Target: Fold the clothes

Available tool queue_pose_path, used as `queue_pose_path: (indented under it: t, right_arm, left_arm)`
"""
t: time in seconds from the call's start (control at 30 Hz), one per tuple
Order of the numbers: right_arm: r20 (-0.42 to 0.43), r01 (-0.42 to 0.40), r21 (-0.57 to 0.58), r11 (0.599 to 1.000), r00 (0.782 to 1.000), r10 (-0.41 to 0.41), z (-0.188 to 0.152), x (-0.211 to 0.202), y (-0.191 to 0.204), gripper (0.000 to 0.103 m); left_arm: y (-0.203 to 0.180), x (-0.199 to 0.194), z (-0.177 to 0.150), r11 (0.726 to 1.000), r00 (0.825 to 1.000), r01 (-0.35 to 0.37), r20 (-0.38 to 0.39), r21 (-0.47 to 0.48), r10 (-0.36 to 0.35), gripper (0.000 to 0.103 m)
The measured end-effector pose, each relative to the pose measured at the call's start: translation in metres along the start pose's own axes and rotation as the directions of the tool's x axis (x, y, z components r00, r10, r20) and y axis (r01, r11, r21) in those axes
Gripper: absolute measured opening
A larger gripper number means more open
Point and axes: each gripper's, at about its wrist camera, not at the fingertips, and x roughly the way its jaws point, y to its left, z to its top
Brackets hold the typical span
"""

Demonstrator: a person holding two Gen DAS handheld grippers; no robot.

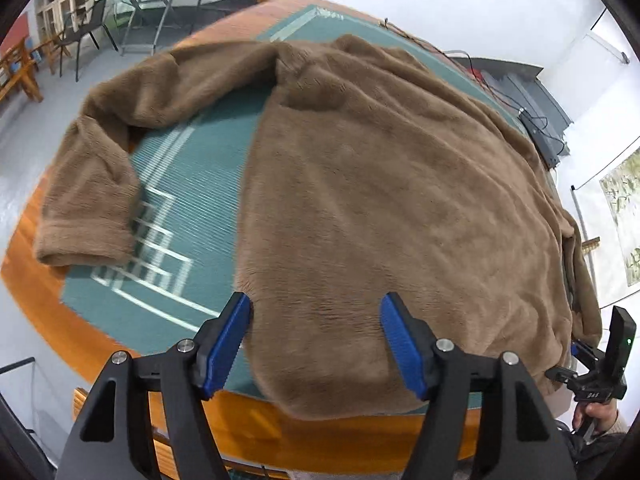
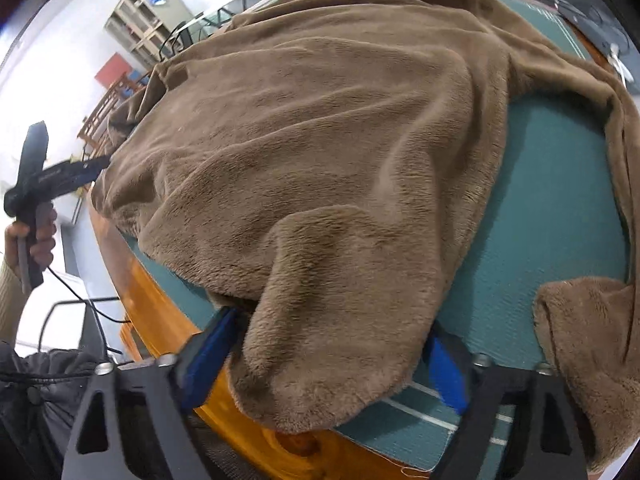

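A brown fleece garment (image 1: 360, 200) lies spread over a teal mat (image 1: 192, 184) on a wooden table (image 1: 52, 320); its body covers the middle and right of the mat, and one sleeve (image 1: 88, 184) runs out to the left and bends back toward the near edge, its cuff resting just beside the mat's white line pattern; the near hem hangs slightly over the table's near edge.

The left gripper (image 1: 316, 344) hovers at that near hem with its blue-padded fingers (image 1: 228, 344) spread wide, one at the left edge of the fabric and the other over it; the jaws are open and clamp nothing.

In the right wrist view the right gripper (image 2: 320, 364) sits at the near edge of the table, and a thick fold of the fleece drapes down between its blue pads (image 2: 208, 356); the fingers stand apart on either side of the fold, but the cloth hides their tips, so whether they pinch it cannot be told.

A person's hand (image 2: 34, 240) holds the left gripper's handle at the left of that view; chairs (image 1: 80, 36) and a shelf unit (image 2: 148, 16) stand in the far room; cables (image 1: 504, 92) lie along the far right of the table.
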Motion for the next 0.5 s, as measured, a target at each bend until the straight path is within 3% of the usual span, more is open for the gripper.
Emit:
queue_pose_path:
  t: [0.03, 0.07, 0.1, 0.13, 0.23, 0.27, 0.37, 0.5]
  right_arm:
    - [-0.004, -0.023, 0.001, 1.0, 1.0, 0.023, 0.001, 0.0, 0.0, 0.069]
    - [-0.009, -0.046, 0.002, 0.999, 0.999, 0.046, 0.001, 0.0, 0.001, 0.051]
    - [-0.013, -0.069, 0.004, 0.998, 0.998, 0.069, 0.002, 0.0, 0.001, 0.04]
    - [-0.018, -0.091, 0.005, 0.996, 0.996, 0.092, 0.003, 0.0, 0.001, 0.038]
    - [-0.007, -0.167, 0.021, 0.986, 0.986, 0.167, 0.006, -0.007, -0.004, 0.027]
    - [0.003, -0.201, 0.03, 0.979, 0.98, 0.201, 0.007, -0.013, -0.007, 0.023]
    - [0.067, -0.369, 0.066, 0.927, 0.928, 0.365, 0.01, -0.047, -0.022, 0.019]
    - [0.15, -0.56, 0.091, 0.824, 0.825, 0.544, 0.013, -0.091, -0.042, 0.017]
  left_arm:
    - [-0.003, 0.006, 0.0, 1.0, 1.0, 0.017, -0.01, -0.004, -0.017, 0.072]
    - [-0.006, 0.01, 0.0, 1.0, 0.999, 0.021, -0.024, 0.0, -0.021, 0.072]
    - [-0.011, 0.015, -0.001, 1.0, 0.999, 0.019, -0.04, 0.006, -0.019, 0.061]
    - [-0.014, 0.018, -0.002, 1.0, 0.998, 0.017, -0.055, 0.015, -0.016, 0.041]
    - [-0.017, 0.016, 0.0, 0.999, 0.996, 0.038, -0.083, 0.026, -0.036, 0.024]
    - [-0.018, 0.01, 0.002, 0.998, 0.996, 0.041, -0.08, 0.037, -0.038, 0.024]
    - [-0.018, -0.017, 0.011, 0.997, 0.998, 0.034, -0.048, 0.076, -0.031, 0.022]
    - [-0.015, -0.054, 0.023, 0.993, 0.999, 0.016, -0.035, 0.117, -0.012, 0.023]
